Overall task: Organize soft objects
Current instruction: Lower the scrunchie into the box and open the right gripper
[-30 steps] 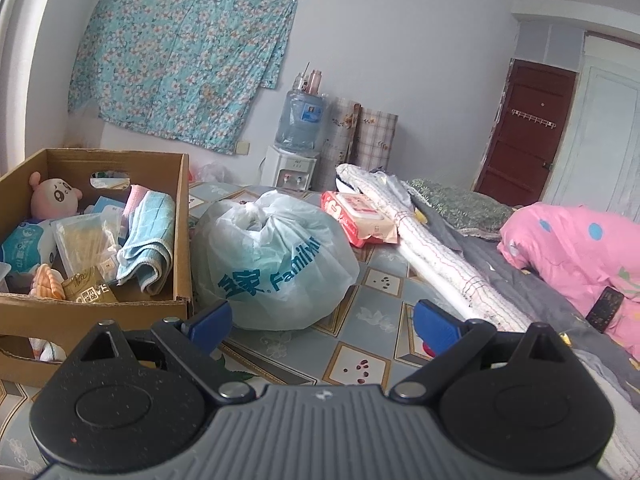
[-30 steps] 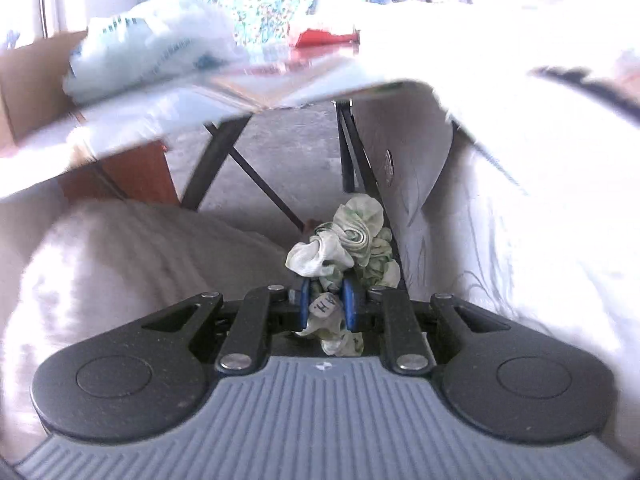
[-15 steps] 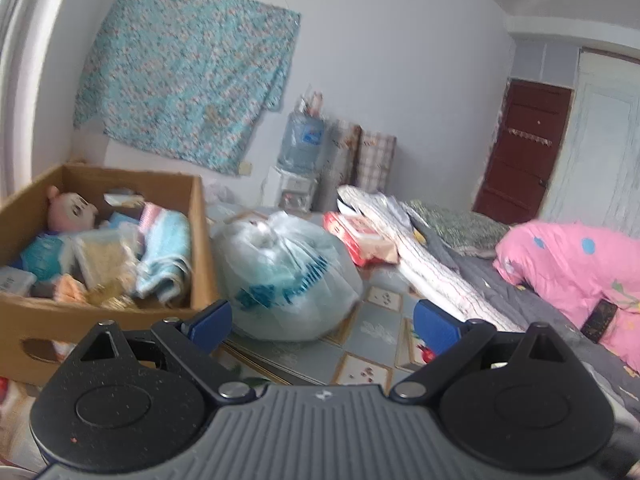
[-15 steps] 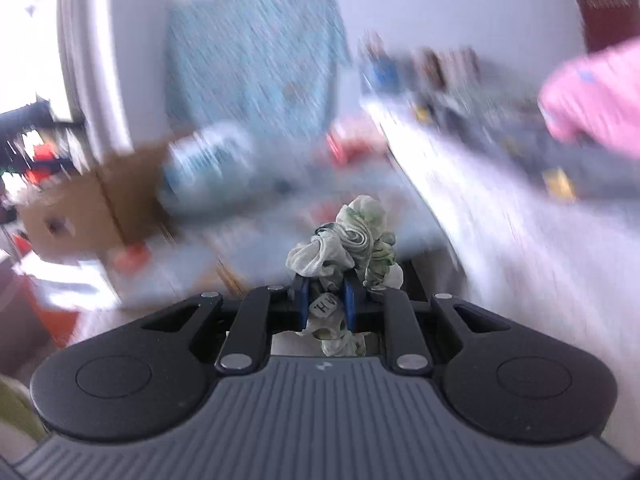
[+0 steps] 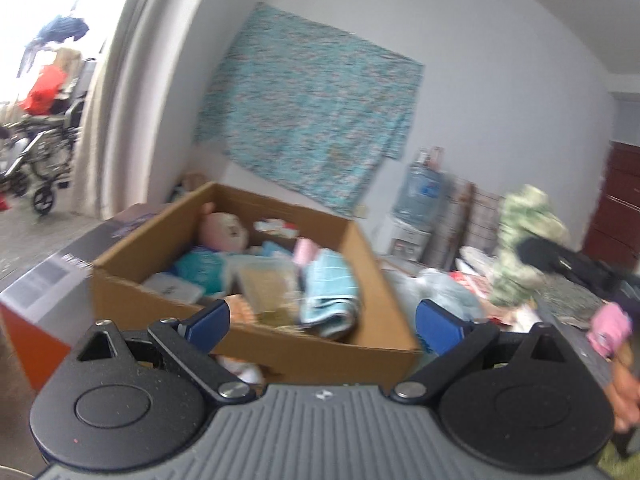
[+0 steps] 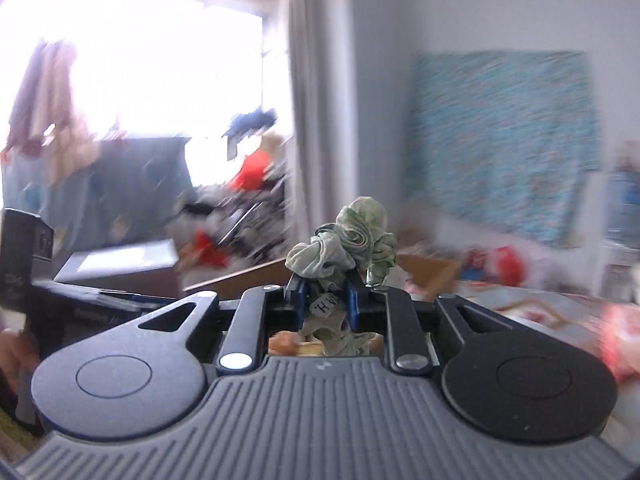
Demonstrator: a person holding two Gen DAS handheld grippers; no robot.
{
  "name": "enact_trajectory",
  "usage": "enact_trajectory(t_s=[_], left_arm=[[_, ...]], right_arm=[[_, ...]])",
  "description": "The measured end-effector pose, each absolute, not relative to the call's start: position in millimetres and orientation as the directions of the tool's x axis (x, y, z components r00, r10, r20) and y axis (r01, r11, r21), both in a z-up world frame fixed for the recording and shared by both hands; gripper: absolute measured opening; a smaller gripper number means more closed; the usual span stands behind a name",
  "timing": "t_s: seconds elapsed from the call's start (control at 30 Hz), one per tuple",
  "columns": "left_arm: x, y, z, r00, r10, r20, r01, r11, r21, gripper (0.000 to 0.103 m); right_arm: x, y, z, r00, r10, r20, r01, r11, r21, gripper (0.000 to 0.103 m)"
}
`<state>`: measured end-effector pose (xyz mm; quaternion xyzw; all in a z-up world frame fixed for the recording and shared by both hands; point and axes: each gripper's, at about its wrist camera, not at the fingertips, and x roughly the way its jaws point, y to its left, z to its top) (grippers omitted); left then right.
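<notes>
The right gripper (image 6: 325, 294) is carrying a crumpled green cloth (image 6: 347, 240) in the air, its jaws easing open around it. The left gripper (image 5: 322, 322) is hovering, jaws wide and empty, before the cardboard box (image 5: 312, 350).

The left wrist view looks forward between its own two blue fingers (image 5: 208, 320), tilted a little down, close over the near wall of the box (image 5: 320, 350); beyond it faces the wall cloth (image 5: 312, 120), with the doorway far left. The right wrist view looks along its own fingers too — nearly level, higher, farther from the box (image 6: 432, 268), aimed at the bright doorway and curtain; the frame is blurred. Both views share the box and the cloth (image 6: 504, 140); each also catches the other gripper — at the right edge in the left view, at the left edge in the right.
</notes>
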<state>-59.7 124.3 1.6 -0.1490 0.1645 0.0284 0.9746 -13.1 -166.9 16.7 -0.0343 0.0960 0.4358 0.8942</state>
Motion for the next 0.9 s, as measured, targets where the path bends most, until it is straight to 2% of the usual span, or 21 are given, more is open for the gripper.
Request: enact_trajectory(t_s=[0.1, 0.27, 0.33, 0.4, 0.43, 0.5, 0.53, 0.9], left_arm=[[-56.9, 139.9, -2.5, 0.936, 0.048, -0.349, -0.156, 0.944, -0.290, 0.100], [-53.5, 159.7, -4.6, 0.924, 0.090, -0.371, -0.214, 0.927, -0.307, 0.100], [-54.7, 162.9, -4.6, 0.920, 0.101, -0.378, -0.226, 0.926, -0.303, 0.100], [-54.4, 165.5, -4.7, 0.918, 0.112, -0.381, -0.237, 0.924, -0.300, 0.100], [-53.2, 166.1, -5.3, 0.916, 0.116, -0.383, -0.243, 0.923, -0.299, 0.100], [-51.6, 167.9, -6.2, 0.912, 0.121, -0.391, -0.251, 0.920, -0.302, 0.100], [-51.4, 168.6, -6.8, 0.910, 0.122, -0.396, -0.255, 0.918, -0.302, 0.100], [-45.8, 165.7, -4.6, 0.869, 0.202, -0.452, -0.338, 0.910, -0.241, 0.100]], right_arm=[[28.0, -116.5, 19.2, 0.531, 0.780, -0.331, -0.822, 0.569, 0.024, 0.019], [87.9, -47.2, -3.6, 0.467, 0.678, -0.568, -0.832, 0.555, -0.022, 0.020], [95.7, -29.5, -14.7, 0.442, 0.622, -0.646, -0.828, 0.559, -0.028, 0.023], [114.0, -16.3, -26.1, 0.430, 0.574, -0.697, -0.820, 0.572, -0.034, 0.033], [118.9, -13.9, -29.2, 0.430, 0.552, -0.714, -0.812, 0.582, -0.039, 0.037], [117.5, -13.1, -31.4, 0.436, 0.529, -0.728, -0.798, 0.601, -0.041, 0.054], [119.4, -12.2, -31.4, 0.436, 0.527, -0.730, -0.795, 0.605, -0.038, 0.056], [106.2, -29.1, -17.7, 0.440, 0.591, -0.676, -0.789, 0.614, 0.023, 0.058]])
